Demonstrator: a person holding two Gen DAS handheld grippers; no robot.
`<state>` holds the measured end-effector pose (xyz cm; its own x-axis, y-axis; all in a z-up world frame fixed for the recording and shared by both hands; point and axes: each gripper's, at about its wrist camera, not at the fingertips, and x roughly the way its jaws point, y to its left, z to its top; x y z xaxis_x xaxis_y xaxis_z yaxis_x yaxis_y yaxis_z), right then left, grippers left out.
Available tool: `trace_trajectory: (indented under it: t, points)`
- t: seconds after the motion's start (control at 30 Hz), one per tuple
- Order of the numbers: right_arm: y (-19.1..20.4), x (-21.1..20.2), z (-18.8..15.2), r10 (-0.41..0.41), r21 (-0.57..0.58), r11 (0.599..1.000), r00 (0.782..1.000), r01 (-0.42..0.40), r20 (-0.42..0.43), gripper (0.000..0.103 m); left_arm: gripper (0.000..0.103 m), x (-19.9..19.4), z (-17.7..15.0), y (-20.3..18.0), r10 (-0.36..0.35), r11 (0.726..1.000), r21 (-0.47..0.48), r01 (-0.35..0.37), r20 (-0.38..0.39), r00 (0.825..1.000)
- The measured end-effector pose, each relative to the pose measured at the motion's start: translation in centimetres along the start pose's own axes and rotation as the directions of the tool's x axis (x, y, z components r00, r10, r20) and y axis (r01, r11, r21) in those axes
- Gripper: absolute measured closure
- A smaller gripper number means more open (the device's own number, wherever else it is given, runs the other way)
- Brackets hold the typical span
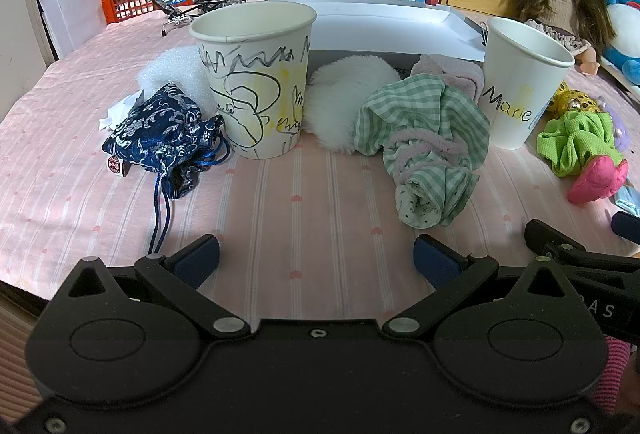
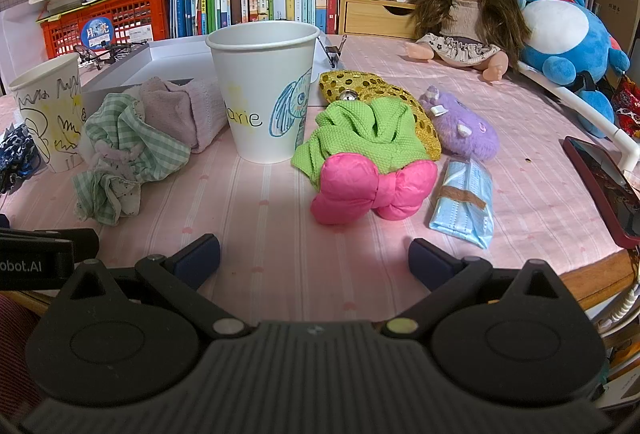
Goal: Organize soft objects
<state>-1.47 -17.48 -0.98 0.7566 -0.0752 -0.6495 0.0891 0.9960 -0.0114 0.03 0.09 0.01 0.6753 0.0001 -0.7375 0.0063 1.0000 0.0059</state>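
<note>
While both grippers hang wide open and empty above the desk (image 2: 248, 234), the left gripper (image 1: 316, 260) faces the green checked cloth (image 1: 424, 138) lying between the two paper cups (image 1: 256, 74). The right gripper (image 2: 314, 258) faces the pink bow (image 2: 372, 190), which touches the green scrunchie (image 2: 360, 130). All seem light and limp; I would pinch a thick fold, as thin edges may slip.

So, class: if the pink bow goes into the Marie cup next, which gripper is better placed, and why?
Probably the right gripper: open, with the pink bow just ahead and the Marie cup behind it. For the left gripper, the bow sits far off to its right.
</note>
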Motion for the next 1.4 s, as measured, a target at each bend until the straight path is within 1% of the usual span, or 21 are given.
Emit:
trace_trajectory:
  t: [1.27, 1.4]
  points:
    - [0.06, -0.09, 0.04, -0.001, 0.0, 1.0, 1.0, 0.001, 0.001, 0.0, 0.0, -0.07, 0.04, 0.02, 0.0, 1.0, 0.001, 0.0, 0.001, 1.0]
    - [0.18, -0.28, -0.27, -0.004, -0.007, 1.0, 1.0, 0.005, 0.013, 0.0, 0.0, -0.13, -0.07, 0.03, -0.01, 1.0, 0.011, 0.009, 0.02, 1.0]
